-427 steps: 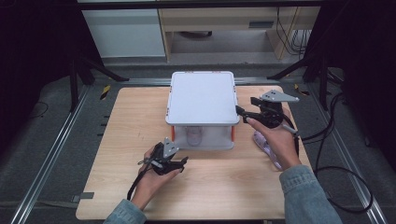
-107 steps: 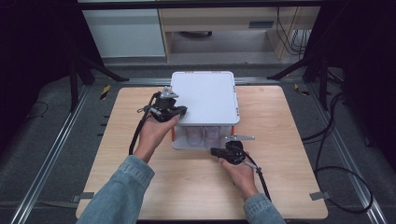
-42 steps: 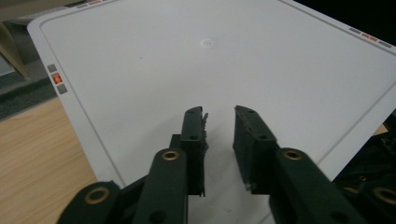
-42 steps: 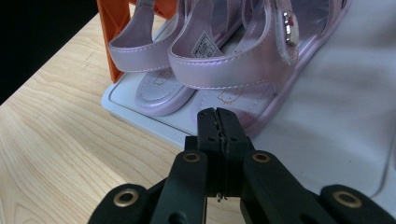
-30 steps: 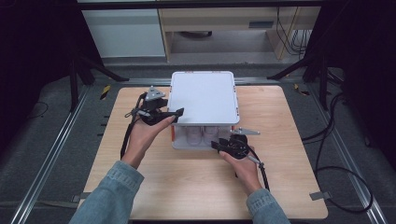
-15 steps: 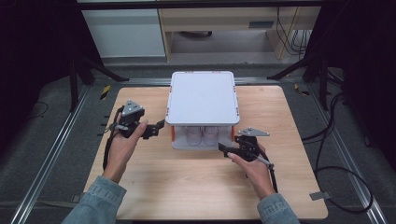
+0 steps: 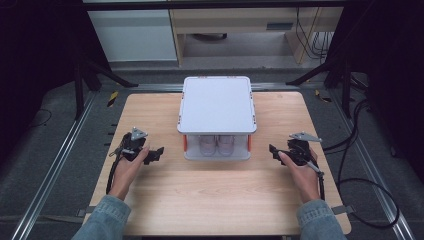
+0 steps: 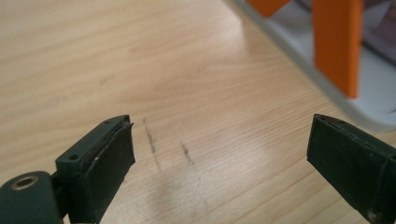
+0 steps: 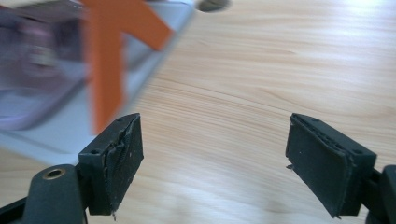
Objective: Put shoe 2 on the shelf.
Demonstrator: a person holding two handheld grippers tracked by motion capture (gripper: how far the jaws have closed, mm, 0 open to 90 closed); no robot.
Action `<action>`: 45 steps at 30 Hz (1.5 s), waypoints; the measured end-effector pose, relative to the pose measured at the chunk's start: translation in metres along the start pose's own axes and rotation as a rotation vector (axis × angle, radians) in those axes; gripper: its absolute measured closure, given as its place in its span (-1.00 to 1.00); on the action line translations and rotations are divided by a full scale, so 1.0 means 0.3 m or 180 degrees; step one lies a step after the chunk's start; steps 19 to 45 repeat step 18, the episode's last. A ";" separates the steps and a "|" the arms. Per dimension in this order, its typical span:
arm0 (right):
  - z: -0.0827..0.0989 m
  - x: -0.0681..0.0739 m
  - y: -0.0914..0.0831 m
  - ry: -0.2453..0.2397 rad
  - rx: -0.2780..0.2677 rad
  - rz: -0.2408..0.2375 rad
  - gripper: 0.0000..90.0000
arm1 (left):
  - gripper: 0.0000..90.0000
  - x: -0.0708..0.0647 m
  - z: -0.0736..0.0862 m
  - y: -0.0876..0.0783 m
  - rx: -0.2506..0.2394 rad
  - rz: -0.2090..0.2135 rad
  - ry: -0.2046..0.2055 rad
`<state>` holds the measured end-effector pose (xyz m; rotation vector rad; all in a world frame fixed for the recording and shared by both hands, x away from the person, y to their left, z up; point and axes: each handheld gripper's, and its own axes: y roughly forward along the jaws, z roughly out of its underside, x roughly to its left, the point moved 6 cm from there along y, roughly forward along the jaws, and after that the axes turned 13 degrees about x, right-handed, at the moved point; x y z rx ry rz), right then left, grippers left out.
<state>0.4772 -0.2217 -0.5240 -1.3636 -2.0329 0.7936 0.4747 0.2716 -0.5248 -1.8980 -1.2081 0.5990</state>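
A clear storage box with a white lid (image 7: 216, 102) and orange latches (image 7: 184, 142) stands mid-table, with pale items dimly visible inside. My left gripper (image 7: 156, 154) sits low over the wood left of the box, open and holding nothing. In the left gripper view its jaws (image 8: 222, 140) have just been opening and frame bare wood, with an orange latch (image 8: 336, 42) at the upper right. My right gripper (image 7: 273, 150) is to the right of the box, open and holding nothing. Its jaws (image 9: 217, 135) opened wide, then eased in slightly. A blurred orange latch (image 9: 107, 60) lies off to their left.
The wooden table (image 7: 220, 200) has bare room in front of the box and on both sides. Black cables (image 7: 360, 180) trail off the right edge. Metal rails (image 7: 55, 165) run along both sides, and cabinets stand beyond the far edge.
Both hands have drawn away from the box: the left came down and outward to the left, the right slid out to the right. Both pairs of jaws stand wider than before.
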 end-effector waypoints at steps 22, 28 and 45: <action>0.063 -0.071 0.086 -0.0067 0.0445 0.0455 -0.74 | -0.90 0.022 0.077 0.078 0.0180 0.0015 -0.0055; 0.063 -0.071 0.086 -0.0067 0.0445 0.0455 -0.74 | -0.90 0.022 0.077 0.078 0.0180 0.0015 -0.0055; 0.063 -0.071 0.086 -0.0067 0.0445 0.0455 -0.74 | -0.90 0.022 0.077 0.078 0.0180 0.0015 -0.0055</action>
